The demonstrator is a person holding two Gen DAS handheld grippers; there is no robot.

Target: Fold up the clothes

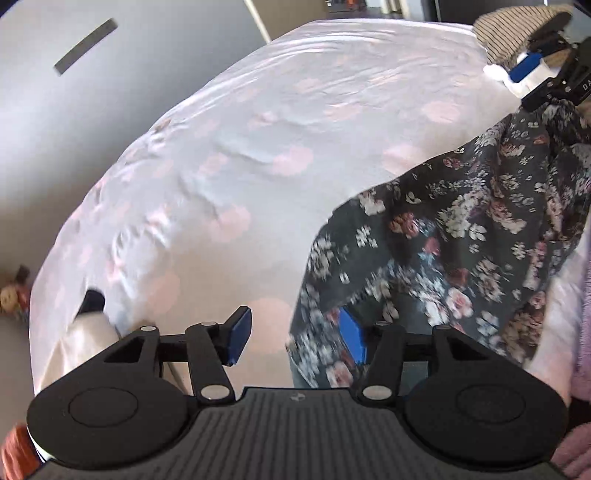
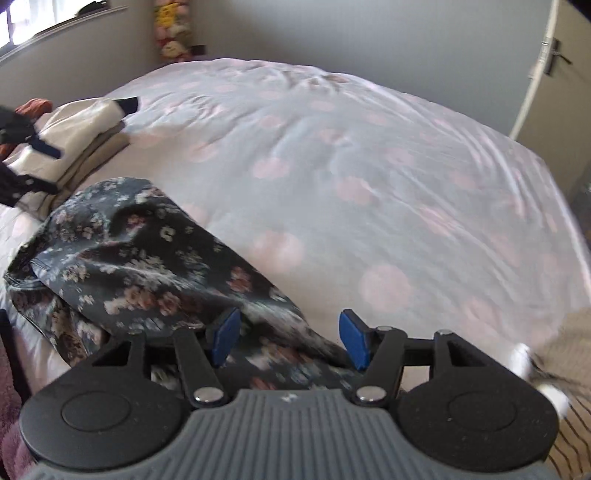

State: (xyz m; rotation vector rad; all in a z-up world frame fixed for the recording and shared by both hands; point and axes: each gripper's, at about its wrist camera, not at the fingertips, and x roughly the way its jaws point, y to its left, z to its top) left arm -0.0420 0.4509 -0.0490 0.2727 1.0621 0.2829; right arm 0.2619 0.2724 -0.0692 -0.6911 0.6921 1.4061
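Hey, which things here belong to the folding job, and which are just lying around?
Job:
floral garment
left gripper
right gripper
bed
folded clothes stack

Lying about:
plush toys
striped fabric
door

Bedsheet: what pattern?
Bedsheet: pale white with soft pink round spots; clearest in the right wrist view.

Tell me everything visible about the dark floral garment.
The dark floral garment is thin, soft-looking grey-black fabric printed with white, pink and rust flowers. It lies crumpled and unfolded on the dotted bedsheet, near a stack of folded pale clothes. In the right wrist view one end runs between the open right gripper. In the left wrist view its edge covers one blue pad of the open left gripper.
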